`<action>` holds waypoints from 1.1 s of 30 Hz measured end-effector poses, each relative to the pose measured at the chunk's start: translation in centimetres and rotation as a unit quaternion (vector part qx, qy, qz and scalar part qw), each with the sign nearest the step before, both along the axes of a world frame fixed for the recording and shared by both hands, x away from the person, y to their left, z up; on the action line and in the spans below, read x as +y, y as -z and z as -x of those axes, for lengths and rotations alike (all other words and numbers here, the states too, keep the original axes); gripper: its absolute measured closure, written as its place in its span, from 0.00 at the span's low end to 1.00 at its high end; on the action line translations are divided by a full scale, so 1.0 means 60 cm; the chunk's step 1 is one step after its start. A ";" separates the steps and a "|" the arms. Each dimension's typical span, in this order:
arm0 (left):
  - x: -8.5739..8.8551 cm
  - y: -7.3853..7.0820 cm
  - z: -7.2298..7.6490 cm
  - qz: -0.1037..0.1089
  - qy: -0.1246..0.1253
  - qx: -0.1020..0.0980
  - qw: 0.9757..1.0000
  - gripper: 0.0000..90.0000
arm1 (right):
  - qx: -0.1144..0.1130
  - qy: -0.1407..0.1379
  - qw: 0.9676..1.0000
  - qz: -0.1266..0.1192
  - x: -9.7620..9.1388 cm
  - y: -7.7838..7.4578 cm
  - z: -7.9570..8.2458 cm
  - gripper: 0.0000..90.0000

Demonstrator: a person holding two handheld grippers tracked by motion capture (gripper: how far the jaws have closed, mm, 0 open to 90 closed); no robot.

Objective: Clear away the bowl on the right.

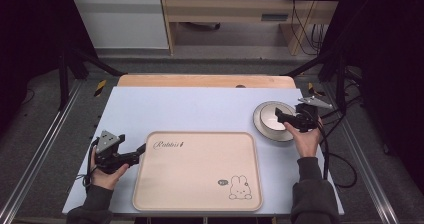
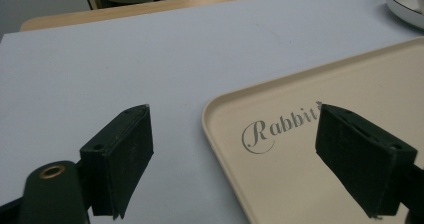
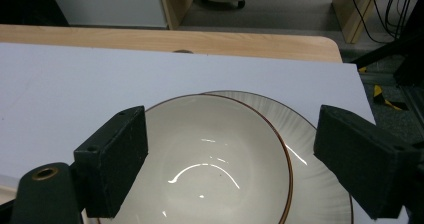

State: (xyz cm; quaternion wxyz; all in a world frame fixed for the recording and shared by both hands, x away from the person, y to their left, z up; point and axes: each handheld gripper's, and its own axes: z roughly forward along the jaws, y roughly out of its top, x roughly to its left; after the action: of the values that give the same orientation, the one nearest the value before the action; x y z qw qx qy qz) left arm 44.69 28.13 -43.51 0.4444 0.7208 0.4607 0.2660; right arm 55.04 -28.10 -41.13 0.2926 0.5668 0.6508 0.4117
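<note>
A beige tray (image 1: pixel 200 169) with "Rabbit" lettering and a rabbit drawing lies at the front middle of the table. My left gripper (image 1: pixel 141 151) rests at the tray's left edge, open, one jaw over the tray (image 2: pixel 300 179) and the other over the mat, with nothing between them (image 2: pixel 235 154). At the right, a cream bowl (image 1: pixel 270 125) with a brown rim sits on a ribbed white plate (image 1: pixel 260 111). My right gripper (image 1: pixel 278 115) hovers over them from the right. Its jaws stand open (image 3: pixel 232 154) on either side of the bowl (image 3: pixel 210 159), above the plate (image 3: pixel 312 149), not touching.
A pale blue mat (image 1: pixel 200 109) covers the wooden table (image 1: pixel 205 80). Black frame posts (image 1: pixel 62 79) stand at both sides. A wooden shelf unit (image 1: pixel 225 14) and cables lie beyond the far edge. Bare mat stretches between tray and far edge.
</note>
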 end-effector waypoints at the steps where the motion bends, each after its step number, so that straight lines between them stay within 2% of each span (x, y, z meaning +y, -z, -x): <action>1: 0.000 0.000 0.000 0.000 0.000 0.000 1.000 0.17 | 0.004 0.002 1.000 -0.001 -0.001 0.002 -0.002 0.16; 8: -0.002 0.000 0.000 0.000 0.004 0.001 1.000 0.17 | 0.021 0.006 1.000 0.005 -0.007 0.012 -0.011 0.16; 9: -0.002 0.001 0.000 0.000 0.004 0.001 1.000 0.17 | 0.030 0.010 0.999 0.006 -0.009 0.014 -0.011 0.16; 15: -0.002 0.001 0.000 0.001 0.006 0.002 1.000 0.17 | 0.042 0.013 0.999 0.022 -0.011 0.021 -0.016 0.17; 20: 0.000 0.001 -0.001 0.004 0.004 0.002 1.000 0.17 | 0.052 0.018 0.998 0.025 -0.011 0.026 -0.019 0.18; 26: 0.000 0.001 -0.001 0.005 0.005 0.002 1.000 0.17 | 0.066 0.022 0.997 0.033 -0.017 0.033 -0.023 0.23; 33: 0.000 0.002 -0.001 0.005 0.005 0.003 1.000 0.18 | 0.081 0.034 0.996 0.029 -0.022 0.039 -0.026 0.31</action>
State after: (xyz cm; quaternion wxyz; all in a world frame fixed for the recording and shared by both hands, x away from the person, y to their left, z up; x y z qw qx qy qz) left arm 44.78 28.12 -43.62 0.4480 0.7218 0.4597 0.2589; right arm 56.61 -29.42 -43.49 0.2691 0.6115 0.6645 0.3347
